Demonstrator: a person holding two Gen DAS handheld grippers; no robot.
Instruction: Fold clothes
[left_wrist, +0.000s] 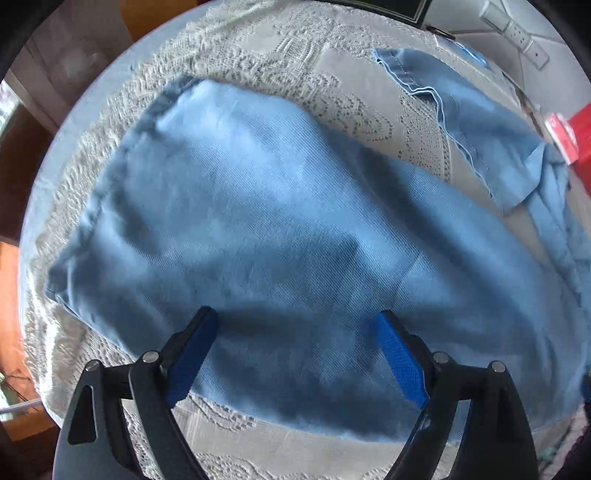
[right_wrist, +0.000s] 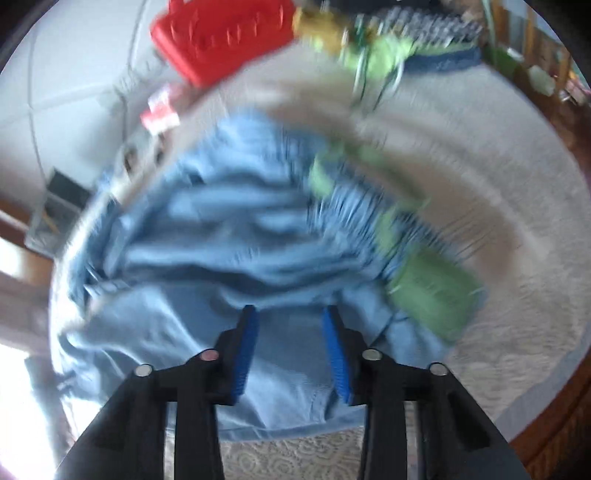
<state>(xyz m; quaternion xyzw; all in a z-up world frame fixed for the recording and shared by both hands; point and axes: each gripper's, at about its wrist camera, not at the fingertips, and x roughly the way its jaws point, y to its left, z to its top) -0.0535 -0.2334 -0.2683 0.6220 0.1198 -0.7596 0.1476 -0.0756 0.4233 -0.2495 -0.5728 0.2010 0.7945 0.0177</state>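
A light blue garment (left_wrist: 277, 221) lies spread on a table covered with a white lace cloth (left_wrist: 258, 62). One narrower part of it (left_wrist: 480, 122), with a stitched hem, reaches toward the far right. My left gripper (left_wrist: 295, 314) hangs just above the wide part, open, with nothing between its blue pads (left_wrist: 399, 358). In the blurred right wrist view the same garment (right_wrist: 221, 240) lies bunched in folds. My right gripper (right_wrist: 290, 310) points down over its near edge, jaws partly apart, and the pads do not press on the cloth.
A red box (right_wrist: 221, 37) stands at the table's far edge, also seen as the red box (left_wrist: 580, 133) at the right. A green piece of fabric (right_wrist: 432, 291) lies against the garment's right side. More clutter (right_wrist: 369, 48) sits at the back. The round table's wooden rim (right_wrist: 554, 424) shows at lower right.
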